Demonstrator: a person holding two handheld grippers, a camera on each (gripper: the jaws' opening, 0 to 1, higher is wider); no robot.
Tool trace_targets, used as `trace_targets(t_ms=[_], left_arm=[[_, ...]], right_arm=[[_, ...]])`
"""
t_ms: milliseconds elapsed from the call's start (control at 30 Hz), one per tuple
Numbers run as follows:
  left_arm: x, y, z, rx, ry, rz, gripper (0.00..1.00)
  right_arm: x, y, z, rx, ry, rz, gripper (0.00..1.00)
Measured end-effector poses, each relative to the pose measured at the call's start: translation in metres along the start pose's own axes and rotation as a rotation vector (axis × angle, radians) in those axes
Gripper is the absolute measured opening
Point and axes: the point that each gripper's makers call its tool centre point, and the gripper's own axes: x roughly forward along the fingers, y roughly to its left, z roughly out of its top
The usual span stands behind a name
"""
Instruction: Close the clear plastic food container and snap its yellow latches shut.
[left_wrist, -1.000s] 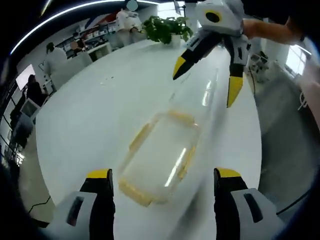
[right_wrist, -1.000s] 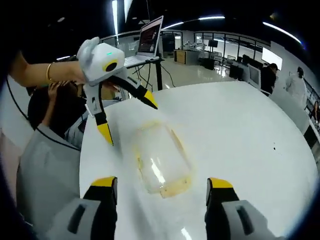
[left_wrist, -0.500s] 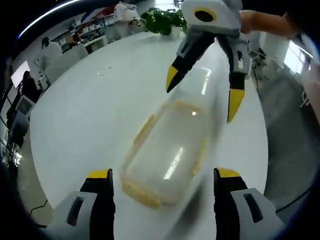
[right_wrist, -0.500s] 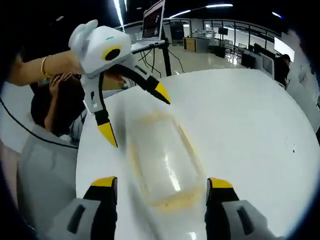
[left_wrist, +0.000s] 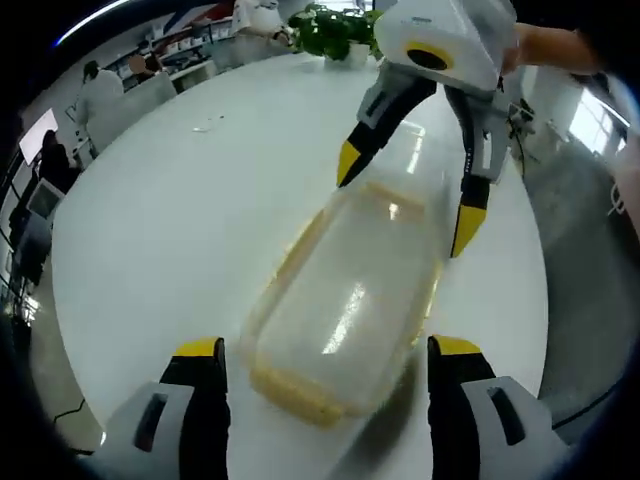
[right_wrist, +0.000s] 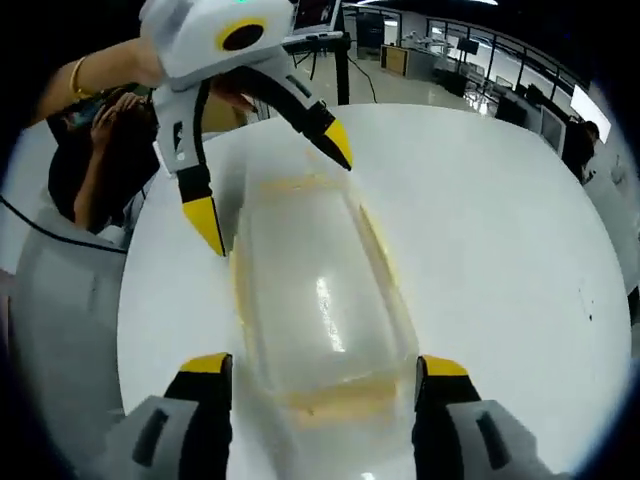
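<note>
On the glossy white table (left_wrist: 180, 220), a potted plant (left_wrist: 335, 30) stands beyond the clear rectangular container (left_wrist: 345, 300), which both released grippers (left_wrist: 326, 352) (right_wrist: 317, 368) straddle.

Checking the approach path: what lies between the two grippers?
In both views, the clear container lies on the white table between the left gripper and right gripper.

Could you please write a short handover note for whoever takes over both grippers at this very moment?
Left gripper: open, jaws either side of the near end of the clear container.
Right gripper: open, facing the left one from the opposite end.
The container lies lengthwise between them on the white table, lid on.
Whether any yellow latches are snapped cannot be told.
Left: press each latch shut and check.
</note>
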Motion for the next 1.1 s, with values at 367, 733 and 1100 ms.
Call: trace_targets(t_ms=[367,733,1100], left_arm=[[0.014,-0.009,-0.012,0.070,0.062,-0.035,0.81],[0.013,-0.006,-0.012,0.043,0.085,-0.021,0.77],[0.012,-0.008,-0.013,0.027,0.106,-0.014,0.77]], right_arm=[[0.004,0.001,-0.008,-0.092,0.068,-0.027,0.75],[0.001,-0.002,-0.011,-0.146,0.078,-0.004,0.71],[-0.006,-0.008,-0.021,-0.247,0.182,0.029,0.55]])
